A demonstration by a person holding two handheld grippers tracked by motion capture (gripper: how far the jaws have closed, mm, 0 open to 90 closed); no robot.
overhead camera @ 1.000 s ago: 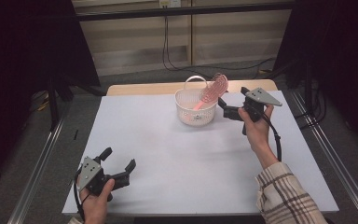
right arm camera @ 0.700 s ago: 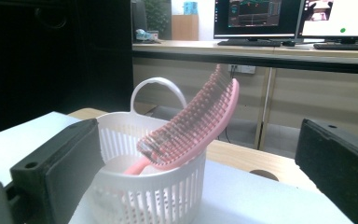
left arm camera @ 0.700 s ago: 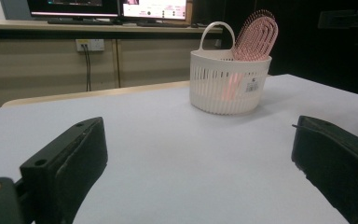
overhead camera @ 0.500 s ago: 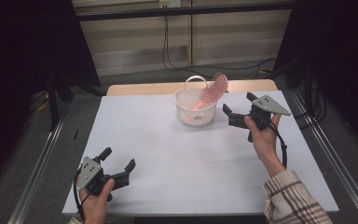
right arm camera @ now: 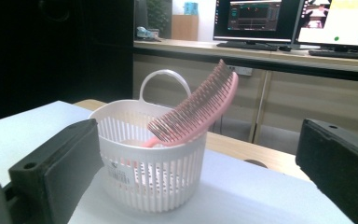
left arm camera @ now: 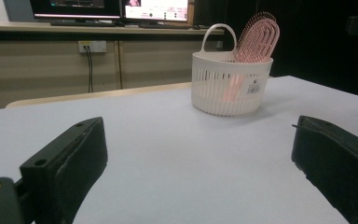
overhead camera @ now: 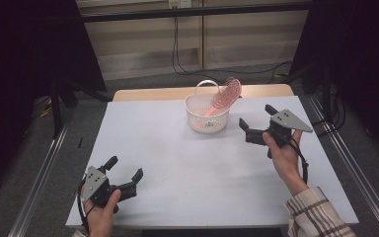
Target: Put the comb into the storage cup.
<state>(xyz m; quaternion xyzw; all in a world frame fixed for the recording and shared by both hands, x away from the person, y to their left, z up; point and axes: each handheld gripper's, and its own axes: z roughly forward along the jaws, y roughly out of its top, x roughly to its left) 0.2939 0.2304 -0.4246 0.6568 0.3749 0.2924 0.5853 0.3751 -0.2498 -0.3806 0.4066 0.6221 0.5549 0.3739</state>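
Basket (overhead camera: 207, 112): white, slatted, with a loop handle; stands upright on the counter (overhead camera: 177, 163) toward its far edge, a little right of the middle. A small label sits on its wall.
Brush (overhead camera: 225, 95): pink hairbrush standing in the basket, handle down inside, head leaning out over the rim toward the right in the high view. In the right gripper view its bristles (right arm camera: 186, 109) face down and left.
Right gripper (overhead camera: 257, 124): held up off the counter in the person's right hand (overhead camera: 284, 157), just to the right of the basket and apart from it. Jaws spread wide, nothing between them. Its grey plate (overhead camera: 290, 120) faces up. In its own view the basket and brush lie straight ahead between the two jaws, close by.
Left gripper (overhead camera: 125, 174): at the near left corner of the counter, low over the surface, in the left hand (overhead camera: 101, 215). Jaws released and wide apart, empty. Well apart from the basket, which shows far ahead in its own view.
Counter: pale sheet over a wooden top; bare apart from the basket.
Sleeve (overhead camera: 316, 217): plaid, on the right forearm at the bottom right.
Background: monitors (right arm camera: 256, 21) on a desk behind, lit.
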